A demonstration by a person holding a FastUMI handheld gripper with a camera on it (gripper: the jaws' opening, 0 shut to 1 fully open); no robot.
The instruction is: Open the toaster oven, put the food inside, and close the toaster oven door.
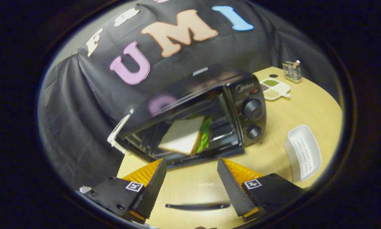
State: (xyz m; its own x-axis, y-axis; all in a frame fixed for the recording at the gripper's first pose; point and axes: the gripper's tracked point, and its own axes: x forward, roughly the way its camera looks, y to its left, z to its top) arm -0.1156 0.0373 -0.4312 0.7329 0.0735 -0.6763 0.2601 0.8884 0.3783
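- The tool (pixel 192 165) stands wide open with nothing between its fingers, hovering over the bare table (pixel 304 108) just in front of the toaster oven (pixel 209 108).
- The sandwich (pixel 187 135) sits in the mouth of the toaster oven, just ahead of the fingers. It looks tilted, with one corner toward the tool and lettuce showing on its right edge.
- I cannot make out the oven door clearly. A dark strip lies along the near bottom edge of the opening, and a dark curved bar (pixel 198 206) shows on the table between the fingers, possibly the door's handle or its reflection.
- Judging by this, the food is in or nearly in, and closing the door is what remains.
- Risk: if the sandwich overhangs the front edge, the rising door could pinch it or push it askew.
- Risk: a spread finger catching the bread's near corner could drag it back out.
- Risk: pushing the door off-centre could slide the light oven along the table toward the white tray (pixel 303 156) on the right.
- The spice dish (pixel 274 89) and wire holder (pixel 292 71) stand far right, well apart.
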